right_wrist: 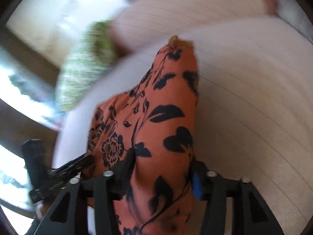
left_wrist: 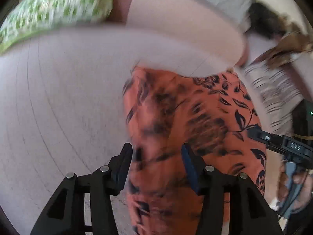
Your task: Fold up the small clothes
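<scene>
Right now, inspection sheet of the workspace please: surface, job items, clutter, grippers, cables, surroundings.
Surface: pale mattress with thin stitched lines.
Job's things: orange floral garment, bunched, reaching between both grippers' fingers.
Clutter: green patterned pillow; striped cloth; brown item, too blurred to name.
Grippers: left gripper and right gripper, jaws partly apart, fabric between them; grip cannot be told.
Cables: nothing seen.
Surroundings: bright window, blurred.

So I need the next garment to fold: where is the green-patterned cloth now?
The green-patterned cloth lies at the upper left of the left wrist view, on the pale ribbed surface, beyond and left of the orange floral garment.
</scene>
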The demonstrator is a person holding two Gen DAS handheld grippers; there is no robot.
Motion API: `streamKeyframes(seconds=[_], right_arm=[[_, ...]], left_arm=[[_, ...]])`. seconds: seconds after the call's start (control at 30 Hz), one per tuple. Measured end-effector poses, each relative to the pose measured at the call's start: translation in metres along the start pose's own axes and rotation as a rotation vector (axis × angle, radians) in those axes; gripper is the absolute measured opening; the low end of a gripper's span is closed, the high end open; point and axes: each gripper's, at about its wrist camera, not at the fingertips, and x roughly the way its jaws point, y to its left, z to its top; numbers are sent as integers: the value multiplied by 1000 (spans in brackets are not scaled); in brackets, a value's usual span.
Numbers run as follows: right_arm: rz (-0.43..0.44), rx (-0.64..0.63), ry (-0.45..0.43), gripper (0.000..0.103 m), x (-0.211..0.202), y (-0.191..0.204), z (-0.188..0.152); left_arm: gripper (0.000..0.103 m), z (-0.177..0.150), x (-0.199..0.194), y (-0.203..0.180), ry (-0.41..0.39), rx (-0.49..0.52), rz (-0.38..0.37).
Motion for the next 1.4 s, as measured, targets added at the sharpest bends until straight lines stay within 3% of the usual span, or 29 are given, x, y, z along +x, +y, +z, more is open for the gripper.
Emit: streamKeyframes(seconds=[0.03,0.1,0.17,0.23,0.27,0.33,0.4,0.47,0.57,0.63,0.73,0.83,0.97,1.3,1.4], right_arm=[[-23,20,7,61,2,-7,-6],[4,13,-71,63,-18,-7,-17],[-28,-34,-166,63,-47,6,-26],[24,-63,-228,65,-72,23,-31],[75,-78,-241,71,-81,33,-34],[168,-101,-225,79,-81,47,-37],[193,-89,-153,82,-56,46,-45],[136,-22,-50,82,-17,38,-51],[87,-72,-123,82,-41,59,-59],[39,-153,-180,82,-73,84,-67],[-77,-215,-277,90,-105,106,-82],[-131,-235,-300,98,-122,121,-111],[-230,-254,-283,100,-133,123,-141],[-325,-307,-356,100,-170,142,-165],[-344,-304,-336,100,-169,142,-165]], left_arm=[[60,-8,-5,8,-14,-19,-23],[61,-16,-31,17,-72,-9,-21],[62,-24,-57,24,-127,28,-12],[70,-31,-85,26,-180,53,-7],[72,-30,-90,28,-189,56,-7],[73,-37,-95,26,-197,77,22],[73,-45,-90,28,-159,73,84],[73,-52,-91,26,-132,57,102],[75,-64,-114,20,-156,82,138],[84,-71,-134,15,-204,79,189],[85,-81,-159,10,-252,70,195],[85,-92,-178,3,-270,90,213],[85,-106,-195,-5,-279,110,230],[86,-126,-228,-15,-326,95,255],[86,-127,-229,-19,-312,100,259]])
